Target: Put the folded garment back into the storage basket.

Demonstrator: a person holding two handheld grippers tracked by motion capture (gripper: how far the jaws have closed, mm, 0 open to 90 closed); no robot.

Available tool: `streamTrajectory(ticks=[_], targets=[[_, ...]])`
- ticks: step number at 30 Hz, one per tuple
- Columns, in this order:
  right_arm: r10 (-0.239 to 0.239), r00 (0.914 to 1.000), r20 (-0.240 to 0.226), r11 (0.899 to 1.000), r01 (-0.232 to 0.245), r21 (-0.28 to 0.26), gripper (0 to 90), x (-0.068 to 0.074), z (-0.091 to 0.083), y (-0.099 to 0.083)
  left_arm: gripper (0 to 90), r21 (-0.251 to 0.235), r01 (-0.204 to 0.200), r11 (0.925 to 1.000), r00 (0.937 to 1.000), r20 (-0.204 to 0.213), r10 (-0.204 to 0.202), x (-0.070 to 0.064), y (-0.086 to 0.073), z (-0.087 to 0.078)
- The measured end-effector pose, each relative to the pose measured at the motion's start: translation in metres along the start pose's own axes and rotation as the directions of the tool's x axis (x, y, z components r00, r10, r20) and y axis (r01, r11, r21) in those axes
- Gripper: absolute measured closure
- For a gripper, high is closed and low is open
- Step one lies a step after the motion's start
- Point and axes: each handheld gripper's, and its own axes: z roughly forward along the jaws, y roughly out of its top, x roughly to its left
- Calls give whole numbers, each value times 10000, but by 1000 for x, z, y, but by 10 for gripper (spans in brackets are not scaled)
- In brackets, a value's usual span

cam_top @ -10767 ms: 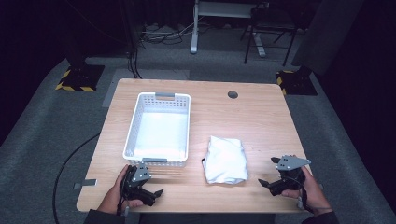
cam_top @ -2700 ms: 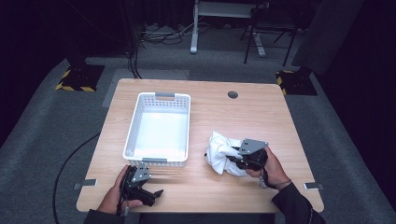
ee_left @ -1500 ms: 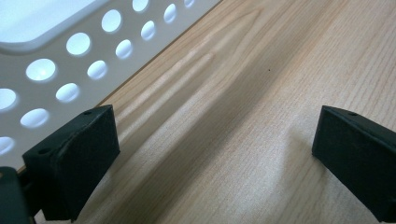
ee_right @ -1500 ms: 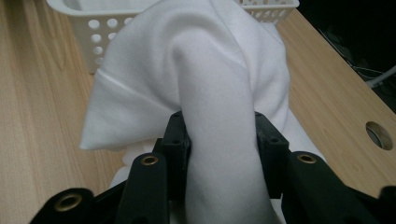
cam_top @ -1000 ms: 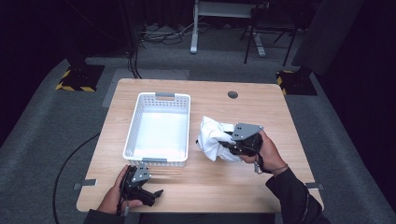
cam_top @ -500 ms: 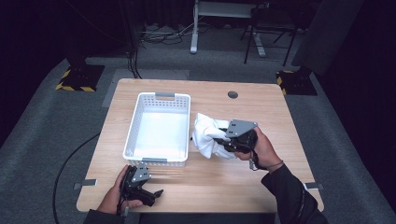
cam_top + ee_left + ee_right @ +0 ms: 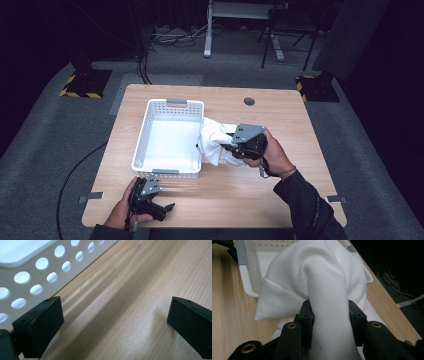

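A bunched white cloth (image 7: pixel 214 141) hangs against the right rim of the white perforated basket (image 7: pixel 160 114) on the wooden table. My right gripper (image 7: pixel 234 146) is shut on the white cloth (image 7: pixel 317 285), a thick fold pinched between its black jaws; the basket (image 7: pixel 245 272) lies just beyond it. My left gripper (image 7: pixel 159 210) rests near the table's front edge below the basket, held in a hand. In the left gripper view its pads (image 7: pixel 40 325) stand wide apart over bare wood, open, with the basket wall (image 7: pixel 25 270) at the upper left.
The table (image 7: pixel 300 130) has a round cable hole (image 7: pixel 249 101) at the back. Beyond it stand desk legs, cables and yellow-black striped bases on a grey floor. Bare wood lies to the right of the cloth and along the front.
My right gripper took hold of the cloth, lifted it, and carried it leftward up to the basket's right rim. The left gripper has stayed put.
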Motion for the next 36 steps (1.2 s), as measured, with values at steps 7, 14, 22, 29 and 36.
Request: streamTrajectory(ticks=[7,14,22,29,36], targets=[[-132,9999,-73,9999,132,-15,640,-1,6,12,5,-1,0,10000,10000,13,0,0,0,0],[-172,9998,-139,9998,171,-92,639,-1,13,22,5,3,-1,10000,10000,3,1,0,0,0],[-164,9996,-223,9998,162,-71,639,2,24,32,5,3,-3,10000,10000,3,3,0,0,0],[-7,9997,-235,10000,8,39,638,1,34,39,5,4,0,10000,10000,4,0,0,0,0],[260,9995,-195,9995,-256,204,638,1,45,43,5,5,1,10000,10000,7,-1,0,0,0]])
